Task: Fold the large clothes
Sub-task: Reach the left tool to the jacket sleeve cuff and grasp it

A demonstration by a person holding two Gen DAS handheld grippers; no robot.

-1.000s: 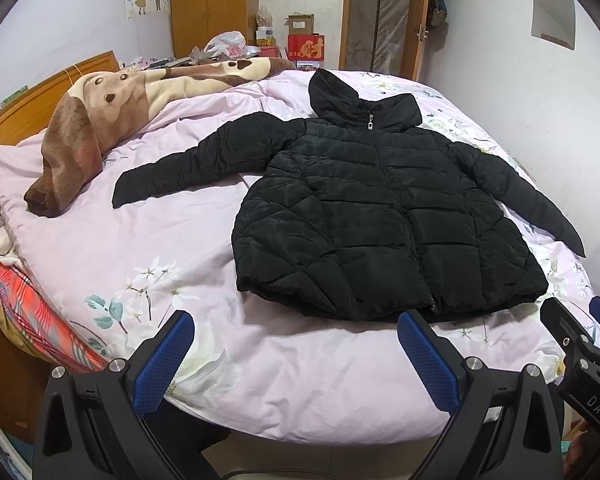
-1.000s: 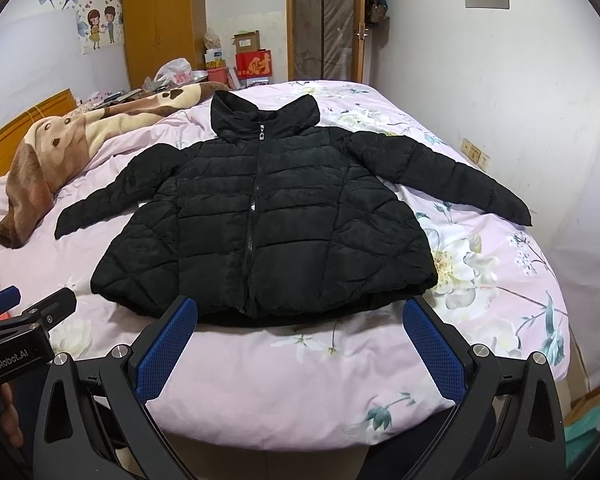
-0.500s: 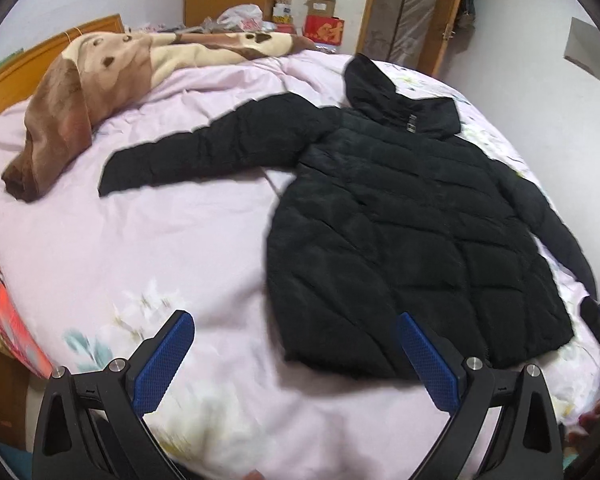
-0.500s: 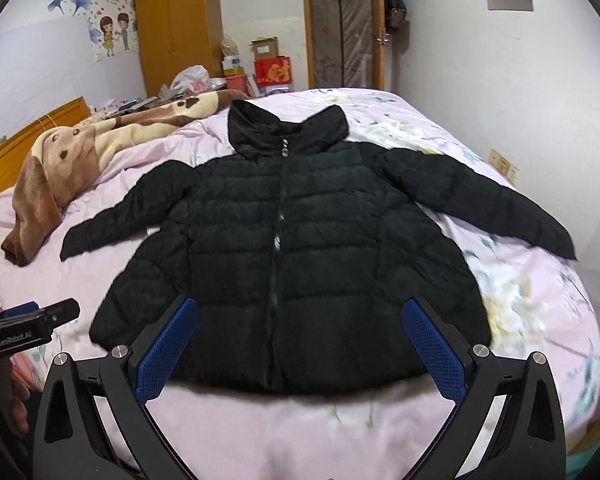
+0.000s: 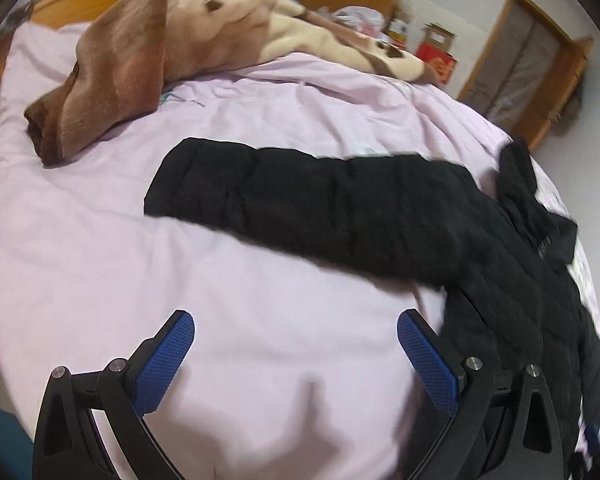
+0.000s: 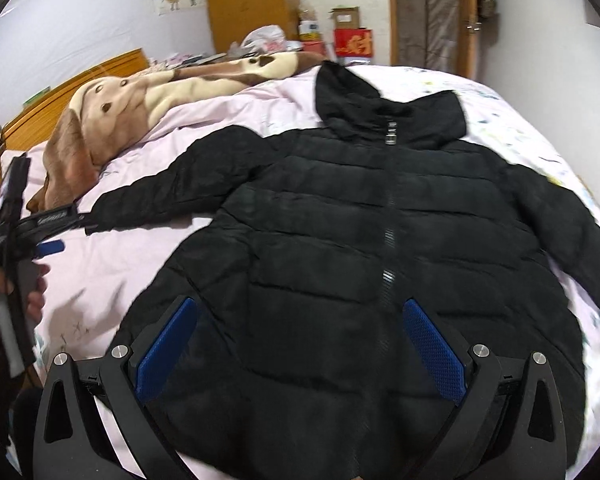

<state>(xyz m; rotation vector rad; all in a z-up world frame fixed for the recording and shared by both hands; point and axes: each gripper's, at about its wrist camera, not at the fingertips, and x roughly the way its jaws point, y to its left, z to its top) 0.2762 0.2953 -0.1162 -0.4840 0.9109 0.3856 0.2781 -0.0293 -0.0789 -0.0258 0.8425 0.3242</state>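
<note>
Your left tool hangs released over bare pink bedsheet, just short of the black jacket's outstretched sleeve. Your right tool, also released, hovers over its hem. A brown blanket lies beyond.

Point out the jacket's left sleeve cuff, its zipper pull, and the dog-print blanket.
left sleeve cuff (image 5: 168,196), left wrist view, sleeve end.
zipper pull (image 6: 391,136), right wrist view, metal tab at collar.
dog-print blanket (image 5: 120,68), left wrist view, brown ear.
</note>
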